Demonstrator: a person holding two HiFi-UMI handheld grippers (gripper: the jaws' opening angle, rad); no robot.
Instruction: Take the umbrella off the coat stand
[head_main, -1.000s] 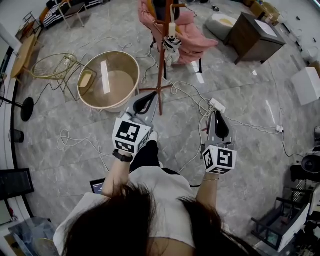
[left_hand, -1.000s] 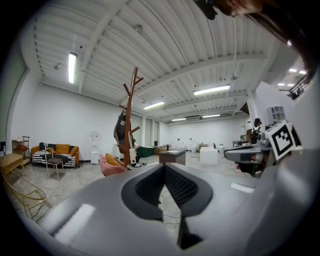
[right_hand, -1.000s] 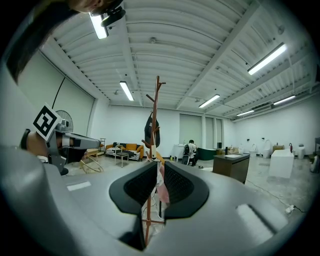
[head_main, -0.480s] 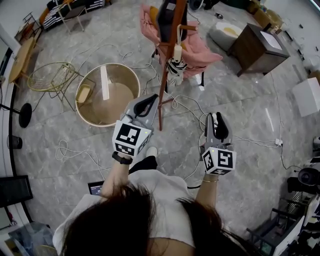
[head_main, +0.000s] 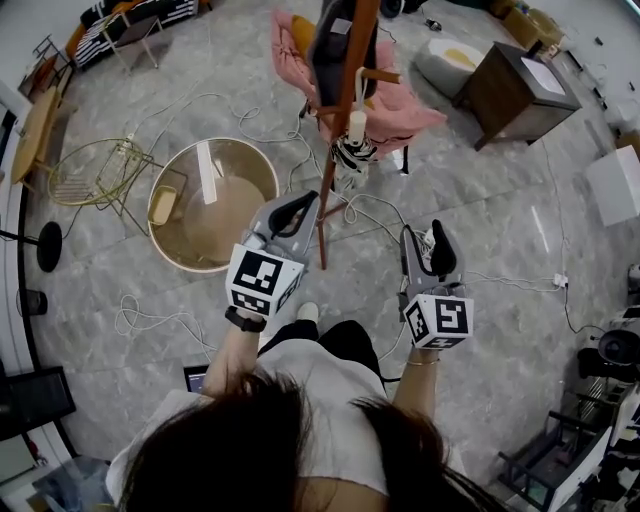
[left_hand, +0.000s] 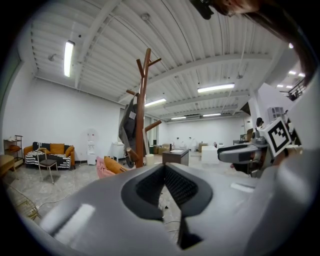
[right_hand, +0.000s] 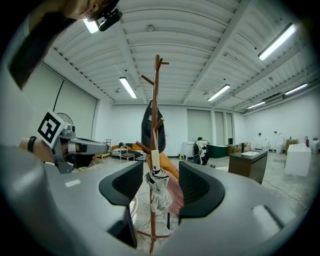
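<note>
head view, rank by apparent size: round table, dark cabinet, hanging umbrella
1. round table
2. dark cabinet, clearly smaller
3. umbrella, smallest, even though it hangs nearer the camera than the floor pieces

Nearer coat stand (head_main: 328, 200), right tongs (head_main: 422, 250) now open

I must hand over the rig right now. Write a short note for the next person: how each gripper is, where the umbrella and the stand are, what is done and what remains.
Left gripper: shut, empty, beside the stand's pole.
Right gripper: its jaws have just been opening and now stand apart, with nothing in them. The umbrella shows through the gap but is farther ahead, untouched.
Umbrella: folded, hanging on the coat stand, ahead of both grippers.
Done: right gripper is aimed at the umbrella.
Left: reach in, close on the umbrella, lift it off the stand and bring it away.
</note>
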